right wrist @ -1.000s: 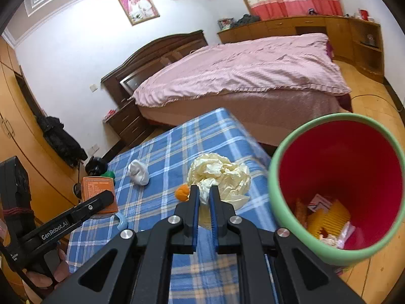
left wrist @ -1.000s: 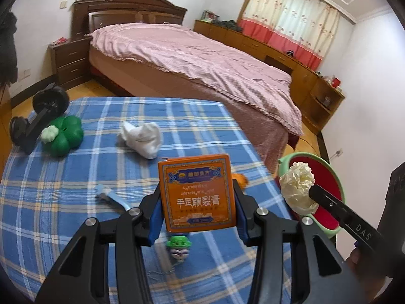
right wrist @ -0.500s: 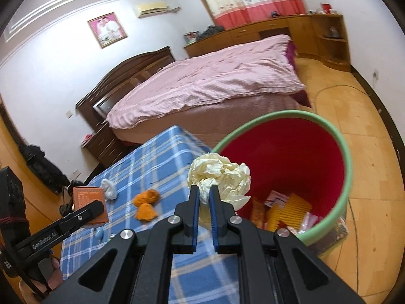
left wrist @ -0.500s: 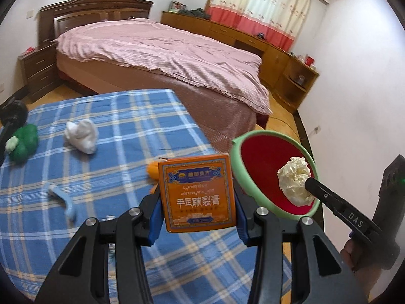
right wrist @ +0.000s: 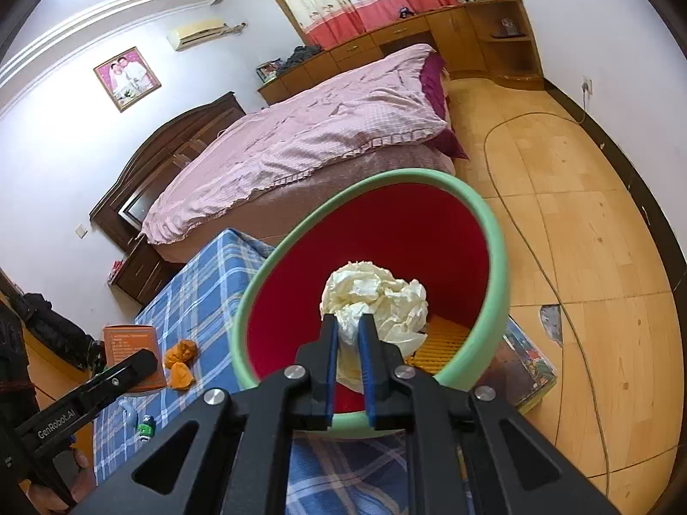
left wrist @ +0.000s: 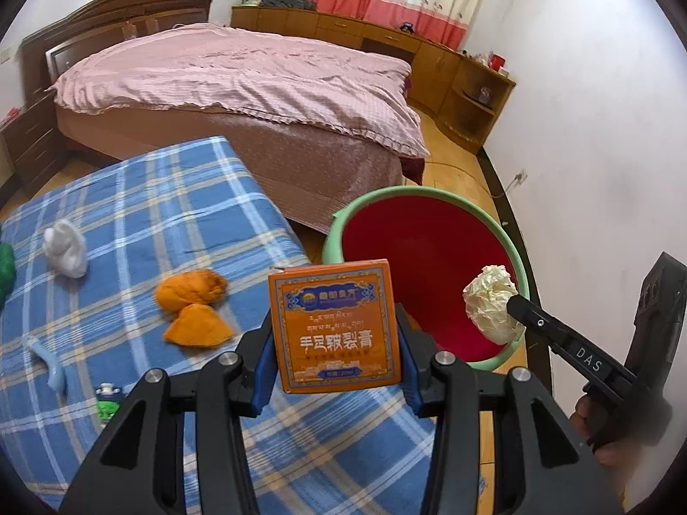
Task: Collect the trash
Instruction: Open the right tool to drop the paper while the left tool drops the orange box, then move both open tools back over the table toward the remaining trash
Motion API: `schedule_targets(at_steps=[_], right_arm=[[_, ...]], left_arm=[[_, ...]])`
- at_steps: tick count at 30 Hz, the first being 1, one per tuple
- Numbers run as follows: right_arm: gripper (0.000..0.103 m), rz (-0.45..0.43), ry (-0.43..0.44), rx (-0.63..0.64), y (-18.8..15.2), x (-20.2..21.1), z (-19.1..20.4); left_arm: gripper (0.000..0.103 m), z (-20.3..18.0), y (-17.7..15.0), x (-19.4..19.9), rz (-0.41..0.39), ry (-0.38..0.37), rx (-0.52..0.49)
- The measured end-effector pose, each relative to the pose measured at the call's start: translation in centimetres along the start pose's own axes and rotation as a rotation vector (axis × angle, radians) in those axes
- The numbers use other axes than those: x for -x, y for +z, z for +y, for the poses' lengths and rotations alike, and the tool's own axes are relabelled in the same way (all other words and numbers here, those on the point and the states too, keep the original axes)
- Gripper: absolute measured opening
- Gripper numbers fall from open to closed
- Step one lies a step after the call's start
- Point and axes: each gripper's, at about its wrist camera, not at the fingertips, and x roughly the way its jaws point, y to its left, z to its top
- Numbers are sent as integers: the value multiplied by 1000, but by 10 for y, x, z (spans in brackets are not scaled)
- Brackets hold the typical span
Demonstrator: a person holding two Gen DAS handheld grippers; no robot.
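Note:
My left gripper point(left wrist: 337, 369) is shut on an orange box point(left wrist: 337, 328) and holds it above the table's right edge, beside the bin. My right gripper point(right wrist: 347, 334) is shut on a crumpled cream paper ball point(right wrist: 378, 296) and holds it over the mouth of the green-rimmed red bin point(right wrist: 500, 257). The bin point(left wrist: 433, 193) stands on the floor right of the table; the paper ball point(left wrist: 491, 302) shows over its near rim. Orange peel pieces point(left wrist: 193, 304), a white tissue wad point(left wrist: 66, 246) and a light blue piece point(left wrist: 45, 362) lie on the blue plaid tablecloth point(left wrist: 150, 197).
A small green-topped item point(left wrist: 105, 401) lies near the table's front. A green object point(left wrist: 6, 264) sits at the far left edge. A bed with a pink cover point(left wrist: 240, 81) stands behind the table. Yellow trash point(right wrist: 446, 337) lies inside the bin. A flat box point(right wrist: 530, 365) lies beside the bin.
Both grippers have moved right toward the bin. The paper ball went from beside the bin to over its opening. The orange box now sits close to the bin's rim.

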Motion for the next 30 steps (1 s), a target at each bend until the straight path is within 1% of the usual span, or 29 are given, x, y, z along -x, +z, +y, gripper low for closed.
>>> schedule_targets(at_steps=[5,10,15,19,20,21,23,28,30], right_arm=[[16,-9,4,-35,1,1,-14],[22,-16,0,-67,3,4,-26],[25,-32,-4,-79,6,6,-30],[29,-39,-6,-91,6,9,-33],[30,-39,-6,-95,7,9,-35],[30,-40,-6,-98,8,9,-36],[31,-42,-5,-104,9,10,-38],[36,-44,2,-102,9,12,-39],[41,-42,5,-94,9,13,-37]], left_arm=[[47,-14,5,-15,19,-12,-27],[47,-26,7,-28,27,-24,-49],[47,-39,12,-41,36,-34,-88],[48,-48,15,-45,41,-50,-115],[48,-50,17,-46,42,-50,-123],[53,-52,18,-47,42,-48,-127],[59,-53,19,-47,30,-42,-127],[60,-52,21,-43,17,-46,-118],[60,-50,21,-41,17,-44,-109]])
